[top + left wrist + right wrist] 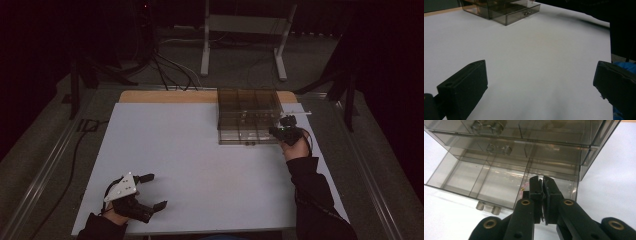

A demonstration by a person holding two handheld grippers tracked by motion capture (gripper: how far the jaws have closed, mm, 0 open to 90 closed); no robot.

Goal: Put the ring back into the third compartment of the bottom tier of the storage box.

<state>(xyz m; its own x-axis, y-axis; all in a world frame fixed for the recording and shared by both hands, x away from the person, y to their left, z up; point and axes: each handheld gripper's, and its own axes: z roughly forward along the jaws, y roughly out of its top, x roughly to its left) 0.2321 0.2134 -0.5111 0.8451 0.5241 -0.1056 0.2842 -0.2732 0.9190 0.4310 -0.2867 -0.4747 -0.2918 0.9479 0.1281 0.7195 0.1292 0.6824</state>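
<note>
A smoky clear drawer box stands at the back right of the white table top. Its bottom drawer is pulled out, with dividers inside and a knob on the front. My right gripper is shut, its tips just over the drawer's right compartment; from above, the right gripper sits at the box's front right corner. A tiny pinkish thing with a gold dot lies beside the jaws; I cannot tell whether it is held. My left gripper rests open and empty at the near left corner.
The drawer box lies far across bare white table from the left gripper. A strip of wood runs along the table's back edge. Behind it are a metal stand and floor cables. The surroundings are dark.
</note>
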